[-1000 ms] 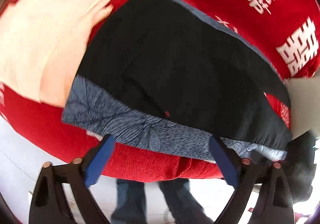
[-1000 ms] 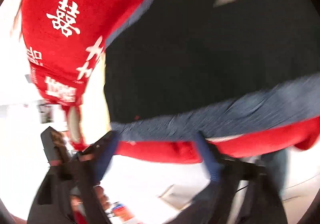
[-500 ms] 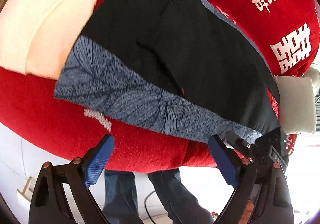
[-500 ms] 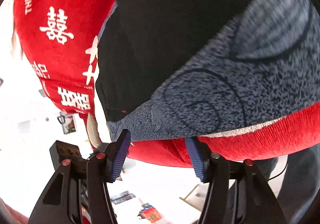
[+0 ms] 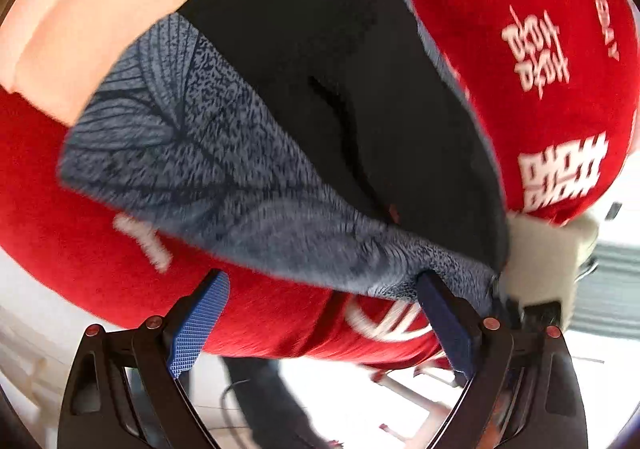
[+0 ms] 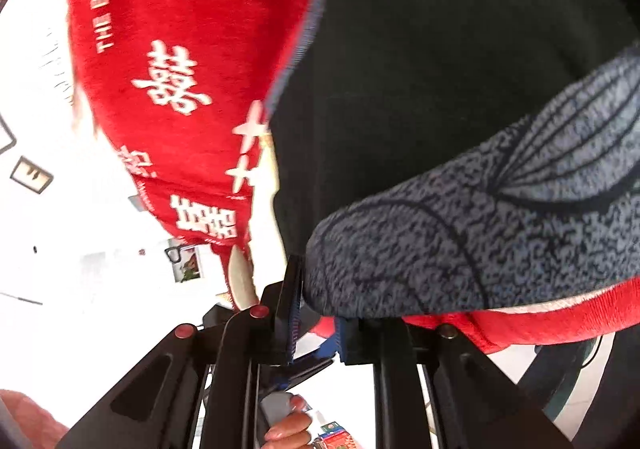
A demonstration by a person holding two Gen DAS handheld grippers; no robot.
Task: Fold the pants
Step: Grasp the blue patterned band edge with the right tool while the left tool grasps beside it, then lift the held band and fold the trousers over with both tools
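The pants [image 5: 340, 89] are black with a wide blue-grey leaf-print waistband [image 5: 224, 177]. They lie flat on a red cloth [image 5: 80, 241] with white characters. My left gripper [image 5: 320, 309] is open, its blue pads just below the waistband's near edge, touching nothing. In the right wrist view the pants [image 6: 440, 69] fill the upper right. My right gripper [image 6: 316, 313] has closed on the corner of the waistband [image 6: 460, 241] at the table's edge.
A peach cloth [image 5: 100, 1] lies on the red cloth beyond the waistband's left end. A white pillow [image 5: 548, 253] sits past the right corner. The red cloth [image 6: 160, 49] hangs over the table edge; the floor and a person's legs [image 5: 260, 389] show below.
My right gripper has shut from open onto the waistband corner. My left gripper has come closer to the waistband and stays open.
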